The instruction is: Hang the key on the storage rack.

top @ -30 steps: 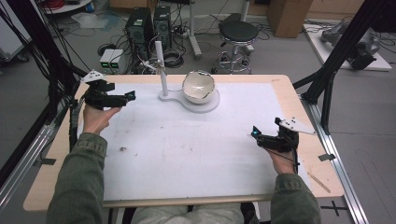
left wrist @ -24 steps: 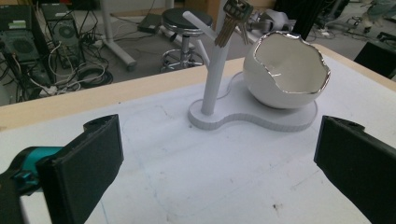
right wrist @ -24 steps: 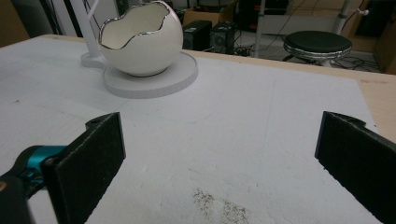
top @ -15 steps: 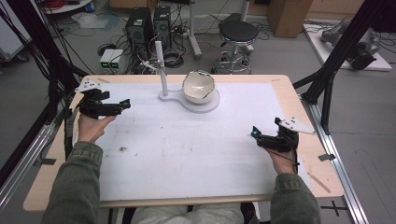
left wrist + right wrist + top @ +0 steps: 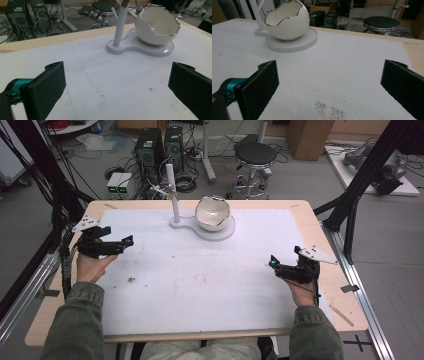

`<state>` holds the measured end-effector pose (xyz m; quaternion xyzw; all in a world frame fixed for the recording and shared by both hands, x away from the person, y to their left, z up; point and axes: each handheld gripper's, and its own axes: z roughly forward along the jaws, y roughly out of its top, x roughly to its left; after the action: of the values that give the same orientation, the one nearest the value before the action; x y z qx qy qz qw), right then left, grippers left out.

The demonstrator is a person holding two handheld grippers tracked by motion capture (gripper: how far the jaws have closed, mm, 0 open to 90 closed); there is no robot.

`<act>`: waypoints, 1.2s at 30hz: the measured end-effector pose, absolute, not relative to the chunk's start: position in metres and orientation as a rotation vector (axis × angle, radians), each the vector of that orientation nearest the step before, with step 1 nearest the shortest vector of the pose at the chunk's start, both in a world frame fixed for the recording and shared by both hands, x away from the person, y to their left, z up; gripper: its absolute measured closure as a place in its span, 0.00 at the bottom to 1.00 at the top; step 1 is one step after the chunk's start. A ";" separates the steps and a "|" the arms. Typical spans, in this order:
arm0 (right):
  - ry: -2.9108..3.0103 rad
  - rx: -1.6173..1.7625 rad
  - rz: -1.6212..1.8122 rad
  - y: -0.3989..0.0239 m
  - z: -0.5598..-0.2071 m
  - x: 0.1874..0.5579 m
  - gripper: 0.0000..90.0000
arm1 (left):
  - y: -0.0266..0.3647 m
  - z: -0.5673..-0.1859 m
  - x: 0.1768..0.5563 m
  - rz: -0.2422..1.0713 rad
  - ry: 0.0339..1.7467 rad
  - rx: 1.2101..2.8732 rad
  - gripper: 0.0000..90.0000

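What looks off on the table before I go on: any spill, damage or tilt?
Small dark specks soil the white mat near the right gripper. The egg-shaped bowl has a jagged rim, apparently by design, and sits level on its stand.

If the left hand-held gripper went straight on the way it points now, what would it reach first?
Probably the white stand: the left hand-held gripper, jaws open and empty, faces its post and the eggshell-shaped bowl on its base. Bare white mat lies between; which part comes first is unclear.

No readable text, labels, brands or numbers on anything in view
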<state>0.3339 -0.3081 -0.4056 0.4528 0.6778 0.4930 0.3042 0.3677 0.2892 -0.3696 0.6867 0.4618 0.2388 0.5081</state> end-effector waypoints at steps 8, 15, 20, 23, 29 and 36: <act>1.796 1.202 1.304 -0.307 -0.406 0.334 0.01 | 0.293 -0.381 0.353 0.583 1.097 1.670 0.02; 1.799 1.201 1.302 -0.307 -0.406 0.335 0.01 | 0.296 -0.393 0.341 0.581 1.093 1.658 0.02; 1.800 1.198 1.303 -0.307 -0.406 0.335 0.01 | 0.302 -0.400 0.332 0.578 1.079 1.626 0.02; 1.800 1.196 1.304 -0.307 -0.406 0.335 0.01 | 0.305 -0.405 0.326 0.582 1.068 1.617 0.02; 1.806 1.198 1.307 -0.306 -0.406 0.335 0.01 | 0.308 -0.413 0.318 0.590 1.061 1.653 0.02; 1.802 1.199 1.308 -0.306 -0.406 0.335 0.01 | 0.303 -0.415 0.316 0.591 1.057 1.682 0.02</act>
<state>0.3349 -0.3065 -0.4062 0.4520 0.6793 0.4932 0.3016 0.3159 0.3031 -0.4148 0.6983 0.4390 0.2452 0.5095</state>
